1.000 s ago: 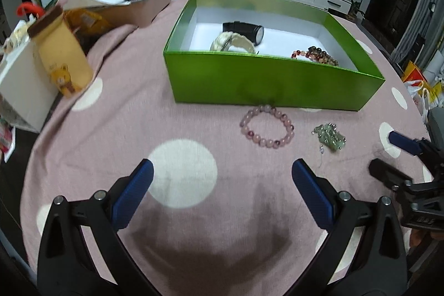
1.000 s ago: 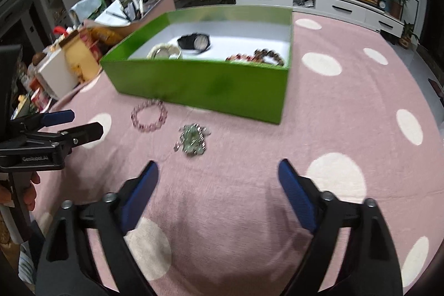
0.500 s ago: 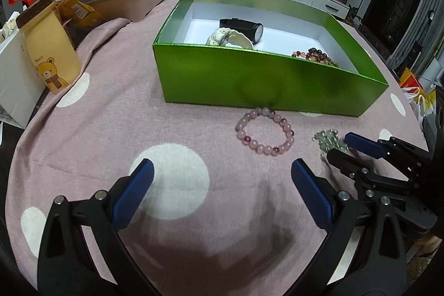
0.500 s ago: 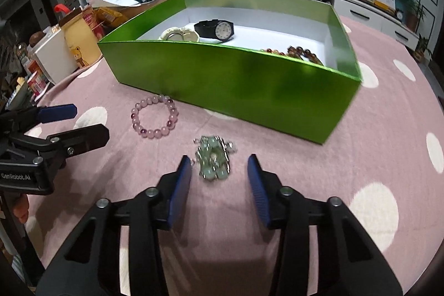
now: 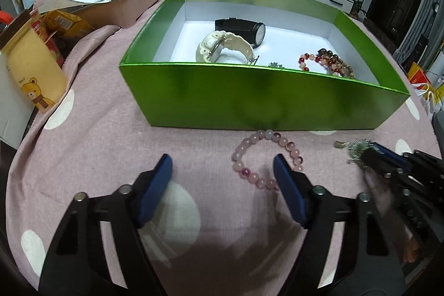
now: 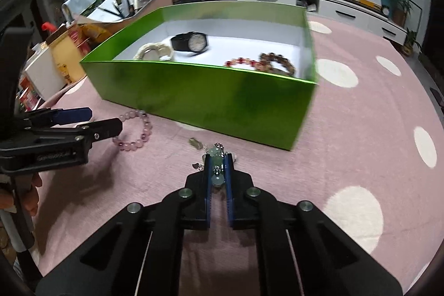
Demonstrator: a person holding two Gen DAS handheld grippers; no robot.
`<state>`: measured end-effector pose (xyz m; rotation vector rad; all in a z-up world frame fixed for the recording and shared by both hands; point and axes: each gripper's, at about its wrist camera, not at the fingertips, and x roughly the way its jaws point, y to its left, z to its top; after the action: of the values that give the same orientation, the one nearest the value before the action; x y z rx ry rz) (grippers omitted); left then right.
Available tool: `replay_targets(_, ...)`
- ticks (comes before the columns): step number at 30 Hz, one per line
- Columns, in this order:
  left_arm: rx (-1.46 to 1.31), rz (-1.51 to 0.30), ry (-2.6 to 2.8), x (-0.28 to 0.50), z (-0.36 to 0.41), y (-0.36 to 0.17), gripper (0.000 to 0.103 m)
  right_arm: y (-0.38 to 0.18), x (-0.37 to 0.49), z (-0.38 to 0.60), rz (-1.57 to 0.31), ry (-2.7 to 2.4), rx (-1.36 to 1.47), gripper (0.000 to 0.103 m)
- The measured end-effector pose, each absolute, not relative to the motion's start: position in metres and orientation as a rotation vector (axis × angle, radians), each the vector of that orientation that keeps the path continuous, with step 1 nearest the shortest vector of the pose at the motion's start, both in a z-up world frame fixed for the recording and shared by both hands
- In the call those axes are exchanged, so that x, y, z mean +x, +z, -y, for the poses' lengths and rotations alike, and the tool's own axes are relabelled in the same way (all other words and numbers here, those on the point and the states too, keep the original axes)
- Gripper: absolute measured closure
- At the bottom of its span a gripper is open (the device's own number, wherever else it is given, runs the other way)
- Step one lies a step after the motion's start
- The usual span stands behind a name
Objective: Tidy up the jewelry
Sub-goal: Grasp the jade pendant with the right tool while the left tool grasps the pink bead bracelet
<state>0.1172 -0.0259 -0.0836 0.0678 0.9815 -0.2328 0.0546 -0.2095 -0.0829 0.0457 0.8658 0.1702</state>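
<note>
Right gripper (image 6: 217, 160) pinching green beaded bracelet (image 6: 216, 157), left gripper (image 5: 222, 171) fingers spread beside pink beaded bracelet (image 5: 247, 157), green box (image 5: 249, 99) behind.

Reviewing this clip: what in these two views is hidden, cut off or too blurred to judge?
- Green bracelet: in the right wrist view the right tongs cover most of it; the left wrist view shows it blurred.
- Small green item in the green box: left wrist view, the front wall hides most of it.
- Pink bracelet: the left tongs cover its near side.
</note>
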Motion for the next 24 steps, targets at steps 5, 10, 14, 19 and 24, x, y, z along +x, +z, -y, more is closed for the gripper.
replay_targets(5,0.105,-0.975,-0.216,0.119,0.031,-0.089,0.052,-0.084,0.051,0.217,-0.864,0.166,0.073,0.095)
replay_targets(10,0.141,-0.945,-0.269,0.113,0.041,-0.088,0.085,-0.08,0.049,0.22,-0.851,0.165,0.092,0.095)
replay_targets(14,0.133,-0.936,-0.297,0.111,0.043,-0.088,0.094,-0.078,0.045,0.223,-0.842,0.159,0.104,0.095)
replay_targets(19,0.083,-0.942,-0.296,0.111,0.035,-0.086,0.096,-0.076,0.04,0.226,-0.838,0.151,0.114,0.095)
replay_targets(24,0.062,-0.904,-0.317,0.102,0.032,-0.07,0.096,-0.073,0.037,0.229,-0.829,0.147,0.127,0.095)
